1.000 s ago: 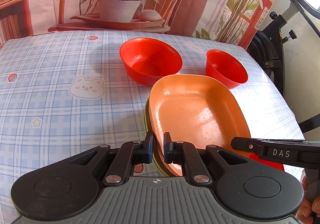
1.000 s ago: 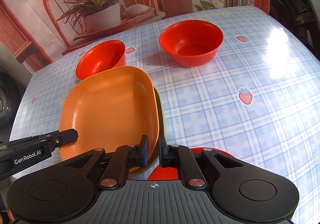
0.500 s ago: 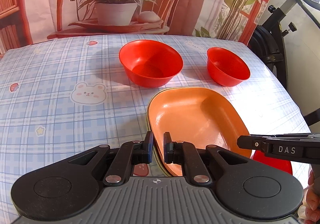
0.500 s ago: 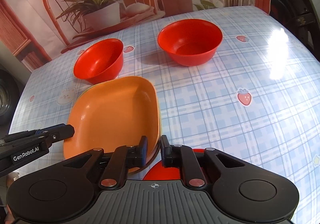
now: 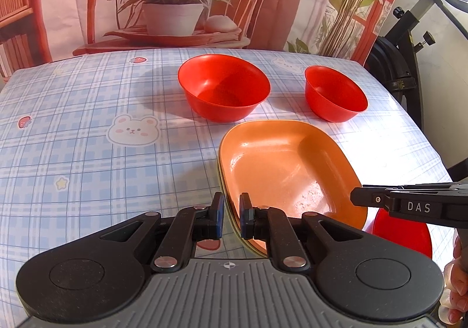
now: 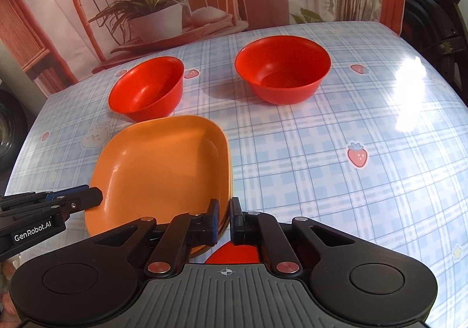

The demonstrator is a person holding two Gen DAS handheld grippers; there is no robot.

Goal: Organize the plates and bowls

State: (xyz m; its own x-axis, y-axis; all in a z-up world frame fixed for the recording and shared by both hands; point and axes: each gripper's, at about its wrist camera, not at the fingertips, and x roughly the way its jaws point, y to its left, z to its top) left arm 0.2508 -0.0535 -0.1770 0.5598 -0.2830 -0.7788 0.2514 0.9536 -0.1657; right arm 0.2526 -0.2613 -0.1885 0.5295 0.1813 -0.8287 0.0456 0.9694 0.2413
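Gripping opposite edges of the orange plate (image 5: 280, 170), both grippers had their jaws drawn narrow around its rim. The left gripper (image 5: 231, 218) pinched the near left edge, and the right gripper (image 6: 224, 222) pinched the near right edge. A thin yellowish-green rim showed directly beneath the orange plate, so it sat on a second dish of similar shape; whether the pair touched the tabletop (image 5: 87, 158) could not be told. A flat red plate (image 5: 400, 235) lay just beside the orange one at the near side, partly hidden under the right gripper in the right wrist view. Farther back stood a large red bowl (image 5: 223, 88) and a small red bowl (image 5: 335, 93), well apart from each other, the small one near the orange plate's far corner. White lettering "DAS" was readable on the side of the right gripper in the left wrist view, and "GenRobot.AI" on the left gripper in the right wrist view. The checked blue cloth carried printed bears, strawberries and stars.
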